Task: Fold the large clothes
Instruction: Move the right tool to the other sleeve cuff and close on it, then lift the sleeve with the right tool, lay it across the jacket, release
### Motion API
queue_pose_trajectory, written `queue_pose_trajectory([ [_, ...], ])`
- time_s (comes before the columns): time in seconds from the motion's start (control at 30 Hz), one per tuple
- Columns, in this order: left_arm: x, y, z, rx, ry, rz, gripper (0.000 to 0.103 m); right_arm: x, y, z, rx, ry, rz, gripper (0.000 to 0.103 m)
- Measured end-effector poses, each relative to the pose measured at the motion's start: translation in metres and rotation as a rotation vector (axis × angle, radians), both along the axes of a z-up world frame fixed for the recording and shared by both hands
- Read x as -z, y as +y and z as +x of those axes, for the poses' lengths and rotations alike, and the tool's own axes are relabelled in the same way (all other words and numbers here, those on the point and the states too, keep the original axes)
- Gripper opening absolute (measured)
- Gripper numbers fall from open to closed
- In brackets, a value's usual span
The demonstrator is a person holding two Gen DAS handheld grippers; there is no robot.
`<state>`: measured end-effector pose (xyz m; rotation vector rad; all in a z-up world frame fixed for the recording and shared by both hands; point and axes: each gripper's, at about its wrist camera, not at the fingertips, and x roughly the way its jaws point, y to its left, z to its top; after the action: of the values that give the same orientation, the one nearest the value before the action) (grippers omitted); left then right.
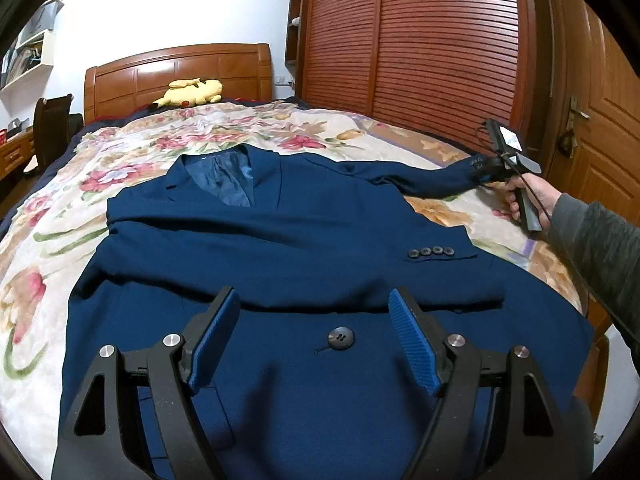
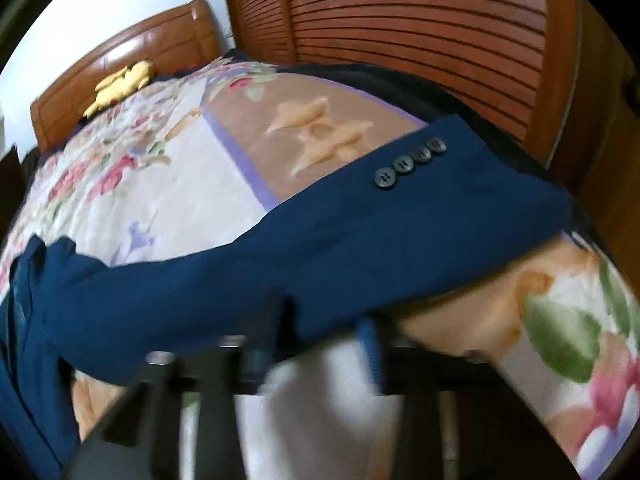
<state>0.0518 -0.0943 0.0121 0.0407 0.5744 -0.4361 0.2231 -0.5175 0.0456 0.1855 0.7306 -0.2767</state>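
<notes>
A navy suit jacket [image 1: 304, 240] lies face up on the bed, collar toward the headboard. One sleeve [image 1: 400, 256] is folded across its chest. The other sleeve [image 1: 432, 180] stretches out to the right. My left gripper [image 1: 313, 294] hovers open over the jacket's front, its blue pads [image 1: 216, 332] either side of a dark button [image 1: 341, 338]. My right gripper [image 1: 482, 170], held by a hand [image 1: 524, 196], sits at the outstretched sleeve's cuff. The right wrist view is blurred. There the right gripper [image 2: 324, 320] meets the lower edge of the sleeve [image 2: 320, 240] and looks shut on it.
A floral blanket [image 1: 60, 240] covers the bed. A yellow plush toy [image 1: 192, 92] lies by the wooden headboard [image 1: 180, 68]. A slatted wardrobe [image 1: 420, 40] and a door [image 1: 600, 120] stand close along the right side. A dark chair [image 1: 52, 128] is at the left.
</notes>
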Motion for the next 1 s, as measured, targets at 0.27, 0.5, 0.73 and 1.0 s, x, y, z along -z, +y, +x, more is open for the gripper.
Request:
queue_pose_trajectory([
  [0.27, -0.002, -0.002, -0.003, 0.006, -0.013, 0.009, 0.078, -0.041, 0.038, -0.026, -0.091, -0.073, -0.132, 0.004],
  [0.5, -0.007, 0.002, -0.006, 0.006, -0.019, -0.006, 0.078, -0.072, 0.088, -0.056, -0.209, -0.134, -0.184, 0.004],
  [0.73, -0.009, 0.01, -0.009, -0.001, -0.022, -0.008, 0.078, -0.094, 0.144, -0.091, -0.358, -0.194, -0.233, 0.004],
  [1.0, -0.013, 0.027, -0.012, -0.032, -0.04, -0.011, 0.078, -0.125, 0.193, -0.139, -0.483, -0.303, -0.252, 0.004],
])
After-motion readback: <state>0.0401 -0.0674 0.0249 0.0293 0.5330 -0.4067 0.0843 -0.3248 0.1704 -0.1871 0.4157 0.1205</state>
